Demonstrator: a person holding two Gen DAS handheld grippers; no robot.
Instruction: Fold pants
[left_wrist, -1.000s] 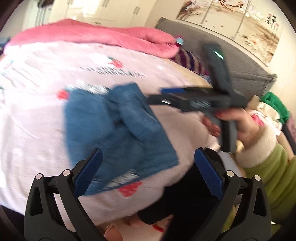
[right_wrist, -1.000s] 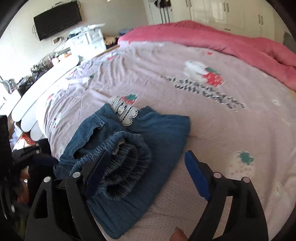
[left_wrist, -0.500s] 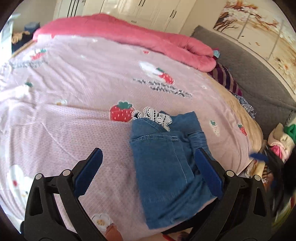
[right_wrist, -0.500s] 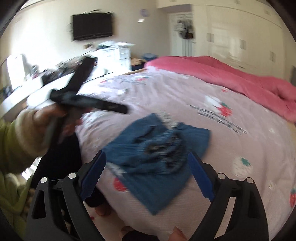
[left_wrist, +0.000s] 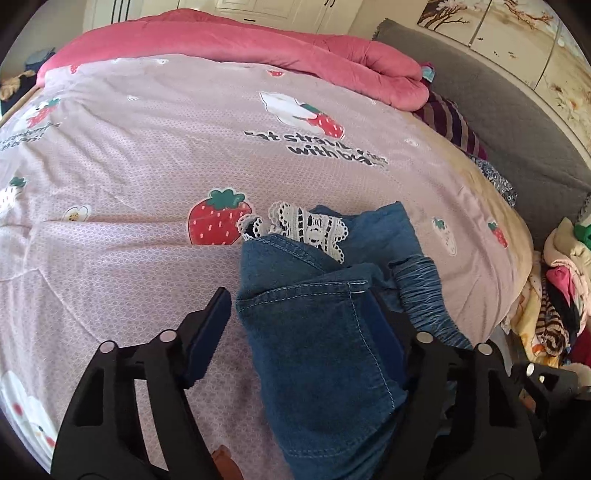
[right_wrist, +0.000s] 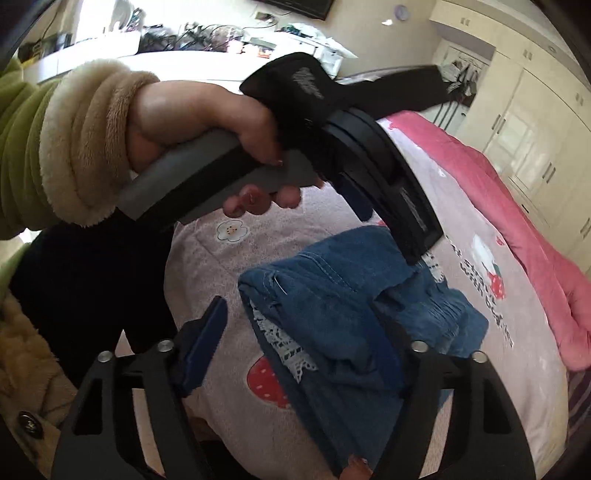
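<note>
Both the left gripper (left_wrist: 299, 328) and right gripper (right_wrist: 306, 332) are gaping open around the bunched blue denim pants (left_wrist: 325, 332); shallow pinches risk unravelling the folds.

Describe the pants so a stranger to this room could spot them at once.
Start at the pink strawberry-print bedspread covering the bed. Near its front edge, beside a large printed strawberry, lies a bundle of blue denim pants. White lace trim pokes out, and it is the only denim there.
</note>
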